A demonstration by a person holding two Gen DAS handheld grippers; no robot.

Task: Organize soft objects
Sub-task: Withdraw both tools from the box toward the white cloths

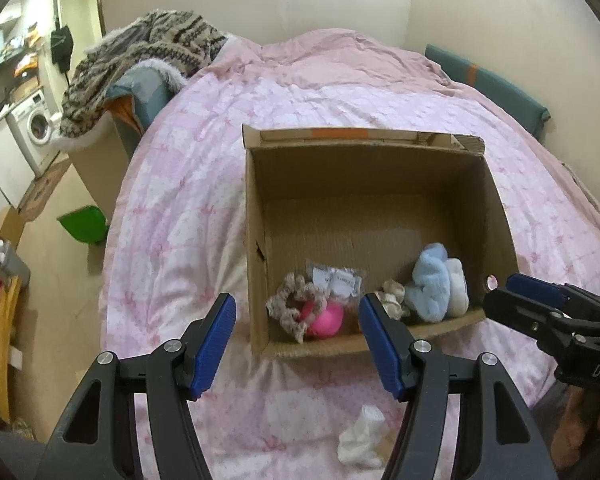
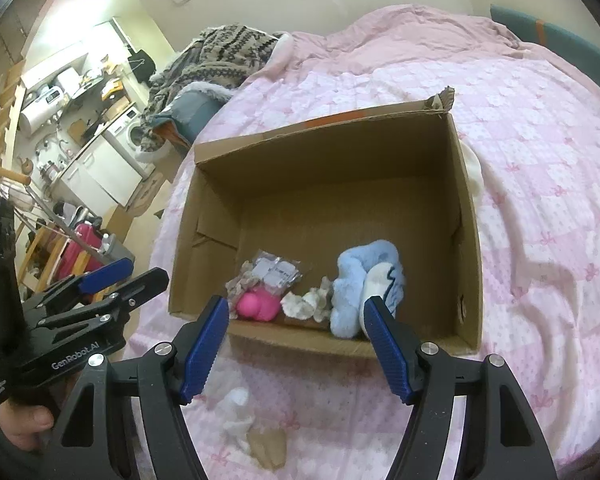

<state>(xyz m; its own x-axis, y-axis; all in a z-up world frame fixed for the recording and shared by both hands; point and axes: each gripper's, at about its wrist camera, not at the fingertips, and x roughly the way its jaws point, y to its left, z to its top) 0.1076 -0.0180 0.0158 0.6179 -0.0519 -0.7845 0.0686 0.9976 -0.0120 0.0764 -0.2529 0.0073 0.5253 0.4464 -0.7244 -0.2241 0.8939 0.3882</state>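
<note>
Hovering at the bottom of the left wrist view, the left gripper [image 1: 298, 314] stood with its blue pads [image 1: 216, 344] apart and nothing between them, while the right gripper [image 2: 296, 320] did the same low in the right wrist view, tongs spread wide and empty. Just below them, on the pink bedspread [image 1: 172, 216], lay a crumpled white sock [image 1: 362, 438]; in the right wrist view that white sock showed at lower centre with a beige sock [image 2: 268, 446] touching it, both outside the box. A hand [image 2: 24, 424] gripped the left tool's handle at the lower left of that view.

Next out, the open cardboard box [image 1: 256, 240] sat on the bed, taking up the centre of both frames. Against its near wall the soft things were gathered in a row: a beige scrunchie [image 1: 290, 300] at the left, a bright pink soft ball [image 1: 326, 320] touching it, a small clear packet [image 1: 338, 278] just behind those, a cream scrunchie [image 1: 394, 300] in the middle, and a light blue fluffy sock [image 1: 430, 284] with a white sock [image 1: 458, 288] pressed against its right side. The back half of the box floor was bare cardboard.

Farther off, the bedspread ran up toward the wall, a patterned knit sweater [image 1: 148, 56] was heaped at the upper left, and a washing machine [image 1: 34, 128] stood at the far left edge.
</note>
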